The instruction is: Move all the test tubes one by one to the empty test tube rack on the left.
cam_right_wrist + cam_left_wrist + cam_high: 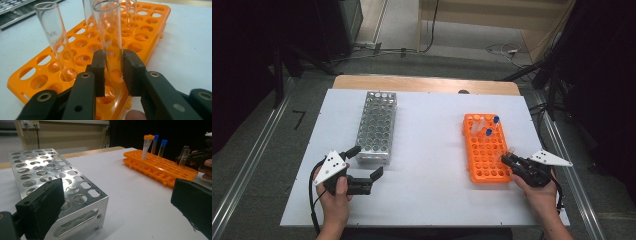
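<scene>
The right claw [111, 67] is clamped on an upright glass tube [108, 37] in the orange rack [484, 150]. The metal rack [377, 125] lies far left, nearer the left claw [364, 167], whose jaws are apart.

Glass tube [110, 42] in the right gripper [113, 72]: clear, smooth, glossy, faint white print on the wall. Second clear tube [56, 40] beside it, same finish. Orange rack [140, 32]: moulded plastic, semi-gloss, smooth. Gripper jaws are black, matt, pads look rubbery; brass-coloured rivets in the arms. Metal rack [57, 177]: bright sheet metal, polished, reflective, small screws at the corner. Left gripper [120, 207] pads matt black, slightly grainy. Capped tubes [155, 143]: blue and orange caps, probably plastic, too far to be sure. Table top [432, 150]: white, matt, smooth; bare wood strip [422, 84] along the far edge.
</scene>
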A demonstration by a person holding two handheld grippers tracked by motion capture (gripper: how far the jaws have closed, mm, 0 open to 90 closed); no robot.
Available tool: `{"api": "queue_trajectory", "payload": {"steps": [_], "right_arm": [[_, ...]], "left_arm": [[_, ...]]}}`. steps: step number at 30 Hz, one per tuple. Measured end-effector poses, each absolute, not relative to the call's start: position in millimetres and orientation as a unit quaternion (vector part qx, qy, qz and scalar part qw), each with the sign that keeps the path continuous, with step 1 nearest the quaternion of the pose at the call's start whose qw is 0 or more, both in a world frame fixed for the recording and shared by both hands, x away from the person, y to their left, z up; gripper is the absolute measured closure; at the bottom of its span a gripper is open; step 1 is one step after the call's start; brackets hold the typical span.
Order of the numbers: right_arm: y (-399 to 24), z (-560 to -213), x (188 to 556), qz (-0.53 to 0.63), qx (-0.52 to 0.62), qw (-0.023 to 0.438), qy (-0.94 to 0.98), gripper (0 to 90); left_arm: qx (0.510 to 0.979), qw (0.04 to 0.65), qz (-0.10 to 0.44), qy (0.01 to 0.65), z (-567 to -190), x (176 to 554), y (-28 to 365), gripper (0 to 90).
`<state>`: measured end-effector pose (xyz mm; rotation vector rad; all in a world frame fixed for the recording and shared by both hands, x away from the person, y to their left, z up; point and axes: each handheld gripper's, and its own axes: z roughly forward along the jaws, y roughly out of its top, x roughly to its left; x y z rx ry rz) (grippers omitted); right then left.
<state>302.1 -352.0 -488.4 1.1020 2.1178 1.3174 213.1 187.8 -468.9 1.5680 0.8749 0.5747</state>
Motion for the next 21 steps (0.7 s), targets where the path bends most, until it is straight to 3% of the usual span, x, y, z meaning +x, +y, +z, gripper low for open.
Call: {"api": "queue_trajectory", "payload": {"steps": [9,21], "right_arm": [[-352.7,-482.7,302.6,0.478,0.399,0.209,0.754,74.2],[-358.8,-445.1,290.1,0.516,0.395,0.213,0.73,74.3]], "left_arm": [[0.675,0.59,0.242,0.371,-468.4,212.6,187.3,0.0],[0.678,0.592,0.239,0.365,-467.0,211.4,184.0,0.6]]}}
